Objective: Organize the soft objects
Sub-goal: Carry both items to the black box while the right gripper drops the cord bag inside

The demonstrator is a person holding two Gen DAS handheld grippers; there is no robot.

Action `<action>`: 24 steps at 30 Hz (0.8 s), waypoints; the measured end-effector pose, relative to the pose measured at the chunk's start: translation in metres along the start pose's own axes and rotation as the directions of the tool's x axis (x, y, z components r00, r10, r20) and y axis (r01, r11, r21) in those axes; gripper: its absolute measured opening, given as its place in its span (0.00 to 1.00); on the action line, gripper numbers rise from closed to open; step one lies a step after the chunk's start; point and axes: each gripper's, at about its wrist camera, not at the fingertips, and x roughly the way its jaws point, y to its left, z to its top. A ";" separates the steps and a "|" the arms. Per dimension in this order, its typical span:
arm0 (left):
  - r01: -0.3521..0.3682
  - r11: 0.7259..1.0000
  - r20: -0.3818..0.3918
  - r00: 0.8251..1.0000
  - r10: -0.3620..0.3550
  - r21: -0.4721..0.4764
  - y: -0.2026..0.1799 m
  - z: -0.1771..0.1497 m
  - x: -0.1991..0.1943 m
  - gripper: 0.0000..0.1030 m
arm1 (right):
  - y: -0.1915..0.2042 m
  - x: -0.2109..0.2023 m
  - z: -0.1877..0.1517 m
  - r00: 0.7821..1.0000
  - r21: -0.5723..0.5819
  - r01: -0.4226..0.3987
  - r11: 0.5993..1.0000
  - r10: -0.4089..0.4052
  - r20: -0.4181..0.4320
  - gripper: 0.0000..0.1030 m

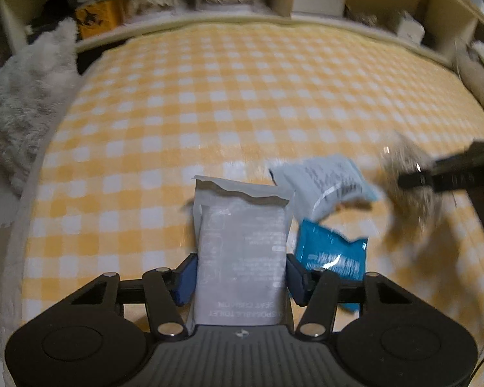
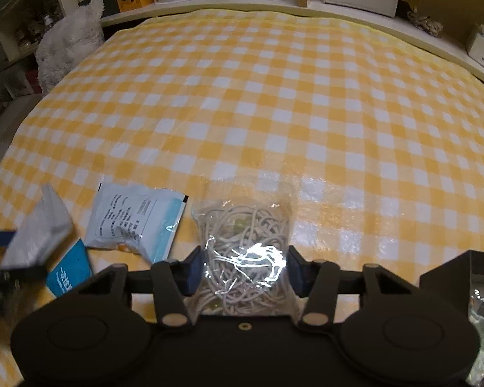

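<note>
The left gripper [image 1: 241, 269] squeezes a grey packet [image 1: 242, 251]. The right gripper [image 2: 244, 269] squeezes a clear bag of string [image 2: 243, 245]. Both sit at the near edge of the checked cloth [image 2: 274, 96]. A white pouch [image 2: 135, 222] and a blue packet [image 1: 330, 251] lie between them.

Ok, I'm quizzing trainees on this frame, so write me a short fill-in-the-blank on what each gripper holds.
1. The left gripper has its jaws on a ____ packet of disposable toilet seat covers.
2. The right gripper grips a clear bag of beige ____.
3. Both rest on a yellow-and-white ____ cloth.

Missing words: white; cord; checked
</note>
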 end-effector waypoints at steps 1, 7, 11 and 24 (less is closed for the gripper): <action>0.000 1.000 0.013 1.000 0.001 -0.011 -0.002 0.001 -0.003 0.54 | -0.001 -0.004 -0.003 1.000 0.003 0.001 1.000 -0.001 0.006 0.50; 0.002 1.000 0.050 0.999 -0.001 -0.020 -0.013 0.006 -0.014 0.54 | -0.006 -0.033 -0.015 0.999 0.023 -0.008 1.000 0.007 0.048 0.48; -0.002 1.000 0.073 0.997 0.003 -0.010 -0.021 0.003 -0.022 0.54 | -0.008 -0.055 -0.020 0.995 0.028 -0.030 0.999 0.028 0.092 0.48; 0.042 0.998 0.239 0.970 -0.053 0.053 -0.078 0.007 -0.079 0.54 | -0.024 -0.137 -0.039 0.973 0.052 -0.065 0.997 0.051 0.225 0.48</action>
